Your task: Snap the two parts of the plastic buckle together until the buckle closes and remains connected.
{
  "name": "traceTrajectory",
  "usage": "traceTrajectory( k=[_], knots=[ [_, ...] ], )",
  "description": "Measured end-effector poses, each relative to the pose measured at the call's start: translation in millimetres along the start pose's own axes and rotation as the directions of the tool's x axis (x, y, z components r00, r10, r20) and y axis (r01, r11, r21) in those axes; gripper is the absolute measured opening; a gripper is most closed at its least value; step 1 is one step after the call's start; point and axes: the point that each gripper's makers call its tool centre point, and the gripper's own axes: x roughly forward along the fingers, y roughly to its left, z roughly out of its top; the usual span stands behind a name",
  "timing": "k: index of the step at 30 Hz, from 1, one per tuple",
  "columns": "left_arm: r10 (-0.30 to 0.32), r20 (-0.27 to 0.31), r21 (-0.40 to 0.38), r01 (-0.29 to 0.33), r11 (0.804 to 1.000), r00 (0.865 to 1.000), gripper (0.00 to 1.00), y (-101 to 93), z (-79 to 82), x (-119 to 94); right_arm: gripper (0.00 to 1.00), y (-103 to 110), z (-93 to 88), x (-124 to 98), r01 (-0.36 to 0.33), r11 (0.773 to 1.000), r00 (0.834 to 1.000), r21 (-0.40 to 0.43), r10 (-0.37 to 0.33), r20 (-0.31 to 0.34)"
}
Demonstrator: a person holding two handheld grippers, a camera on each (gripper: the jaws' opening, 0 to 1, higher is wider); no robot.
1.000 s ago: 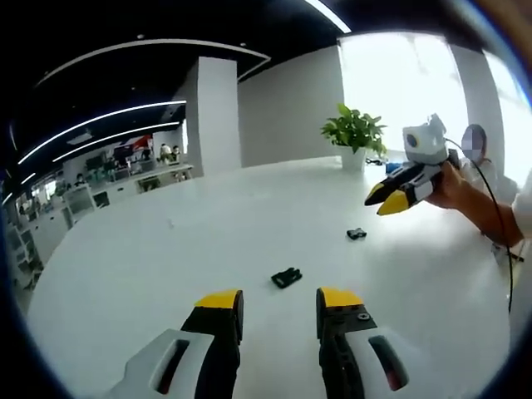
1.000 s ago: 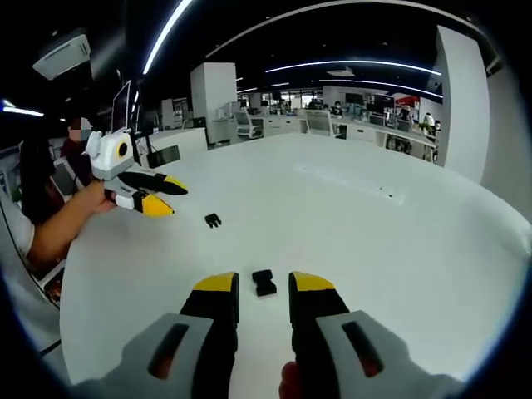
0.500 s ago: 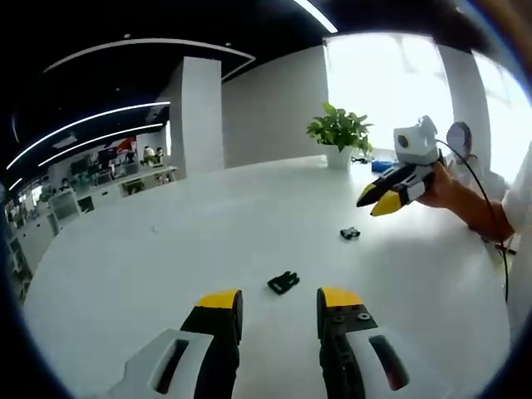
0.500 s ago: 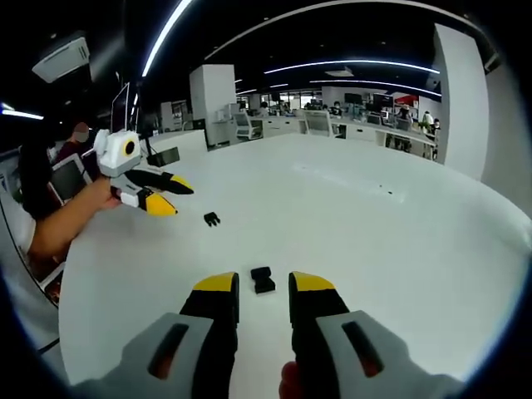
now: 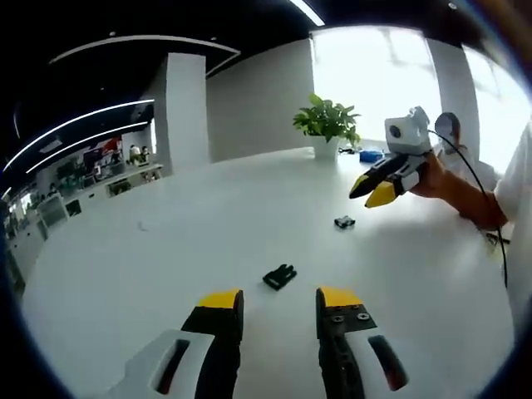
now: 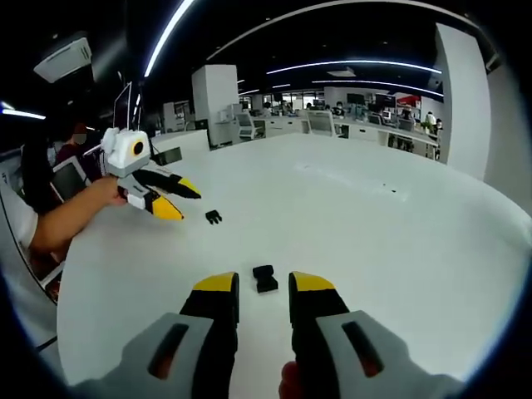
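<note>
Buckle halves [image 5: 280,276] [image 5: 345,222], small, black, apart on the smooth white table [image 5: 150,274].
Your left gripper [image 5: 278,301] and right gripper [image 6: 263,284] both gape, holding nothing; office room behind.

1. My left gripper [image 5: 278,301] hangs above the table, jaws parted and empty.
2. My right gripper [image 6: 263,285] hangs likewise, jaws apart, empty.
3. A hand [image 5: 431,173] grips the right gripper's handle.
</note>
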Motion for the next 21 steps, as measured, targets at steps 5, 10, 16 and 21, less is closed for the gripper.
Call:
traceTrajectory(
  k=[5, 10, 16, 21],
  knots=[
    [-0.016, -0.011, 0.015, 0.016, 1.000, 1.000, 0.33, -1.2, -1.8, 2.4, 0.24, 0.0, -2.8, 2.0, -0.004, 1.000, 1.000, -0.002, 0.004, -0.005],
    [-0.021, -0.022, 0.023, 0.022, 0.999, 1.000, 0.32, -0.1, -2.5, 4.0, 0.24, 0.8, -5.0, 3.8, -0.009, 1.000, 1.000, -0.003, 0.009, -0.009],
    [-0.031, -0.036, 0.024, 0.032, 0.999, 0.999, 0.32, 1.4, -6.0, 7.7, 0.24, 1.2, -5.2, 5.0, -0.011, 1.000, 1.000, -0.004, 0.011, -0.009],
    [-0.038, -0.046, 0.033, 0.040, 0.999, 0.998, 0.31, 1.1, -8.2, 10.8, 0.24, 1.5, -5.7, 5.7, -0.013, 1.000, 1.000, -0.006, 0.013, -0.010]
  ],
)
